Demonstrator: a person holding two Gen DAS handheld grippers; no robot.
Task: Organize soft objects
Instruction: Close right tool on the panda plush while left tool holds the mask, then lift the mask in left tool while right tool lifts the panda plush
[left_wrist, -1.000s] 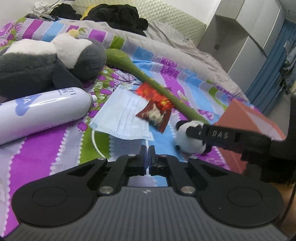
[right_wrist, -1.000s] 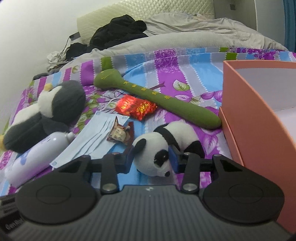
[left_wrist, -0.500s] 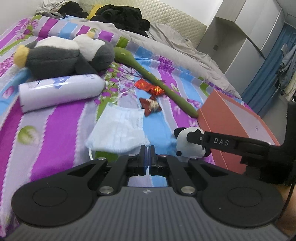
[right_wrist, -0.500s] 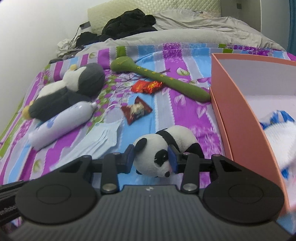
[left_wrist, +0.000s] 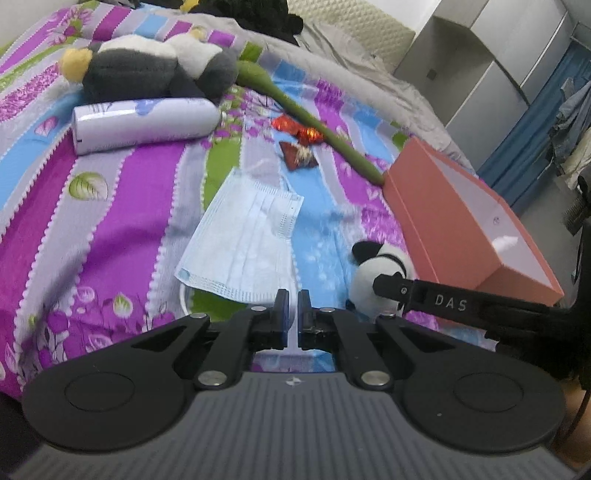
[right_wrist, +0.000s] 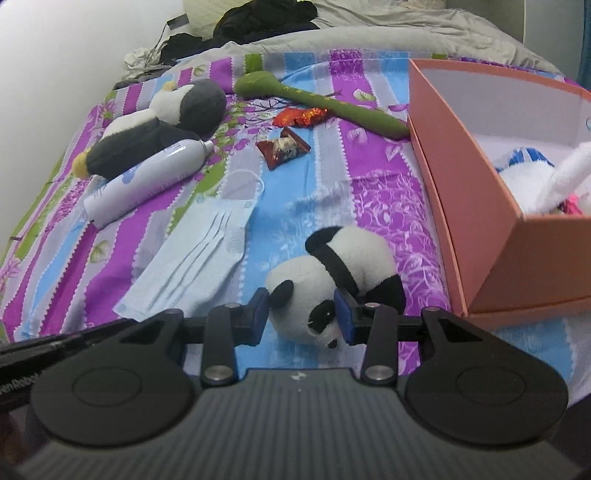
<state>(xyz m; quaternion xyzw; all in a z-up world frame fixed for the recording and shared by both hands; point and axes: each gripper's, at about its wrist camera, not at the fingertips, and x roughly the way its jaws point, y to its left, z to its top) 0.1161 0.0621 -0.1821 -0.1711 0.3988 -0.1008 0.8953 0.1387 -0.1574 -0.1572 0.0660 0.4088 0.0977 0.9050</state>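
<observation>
Small panda plush (right_wrist: 334, 282), clamped by the head between the right gripper (right_wrist: 301, 314) pads and carried just beside the open orange box (right_wrist: 476, 206), apparently for stowing with the plush already inside; left gripper (left_wrist: 289, 314) held idle, fingers together, over the face mask (left_wrist: 242, 243).

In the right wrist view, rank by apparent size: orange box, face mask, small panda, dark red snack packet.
1. Orange box.
2. Face mask and small panda: similar; the panda is nearest the camera, so unranked.
3. Snack packet, smallest, though it lies farther away.
</observation>
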